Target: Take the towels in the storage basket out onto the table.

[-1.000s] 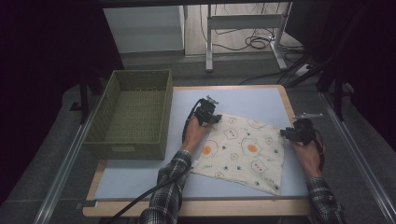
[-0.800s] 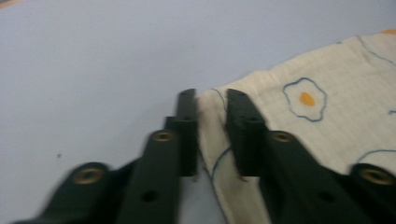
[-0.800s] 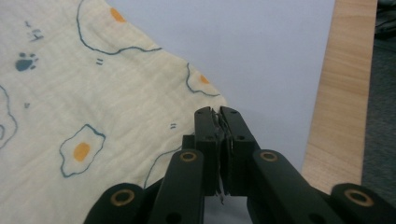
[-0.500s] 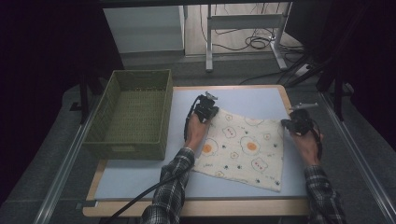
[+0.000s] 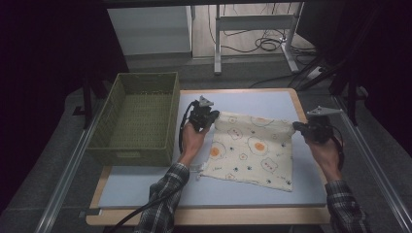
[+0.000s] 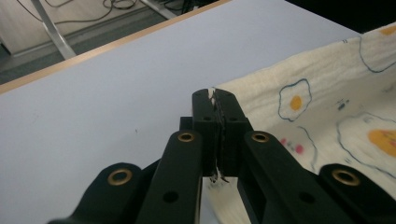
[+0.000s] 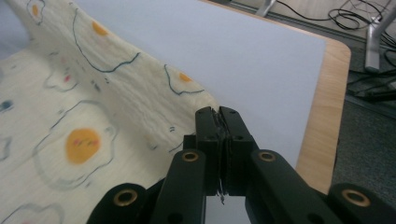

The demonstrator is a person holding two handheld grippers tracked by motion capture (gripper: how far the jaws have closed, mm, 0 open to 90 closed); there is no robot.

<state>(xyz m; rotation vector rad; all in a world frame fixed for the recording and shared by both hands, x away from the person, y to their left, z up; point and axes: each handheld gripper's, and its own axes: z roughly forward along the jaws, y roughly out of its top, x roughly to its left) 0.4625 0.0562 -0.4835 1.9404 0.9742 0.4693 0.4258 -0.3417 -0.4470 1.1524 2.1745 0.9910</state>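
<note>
Both tongs are clamped on the egg-print cloth (image 5: 252,150): left tongs (image 6: 217,99) one far corner; right tongs (image 7: 221,116) the other.

Setting: lab or test room. Evidence: dark curtains around a pale-blue table (image 5: 145,191), metal rails (image 5: 63,174) alongside, loose cables (image 5: 265,43) on the floor, desk frame (image 5: 252,22) behind.
</note>
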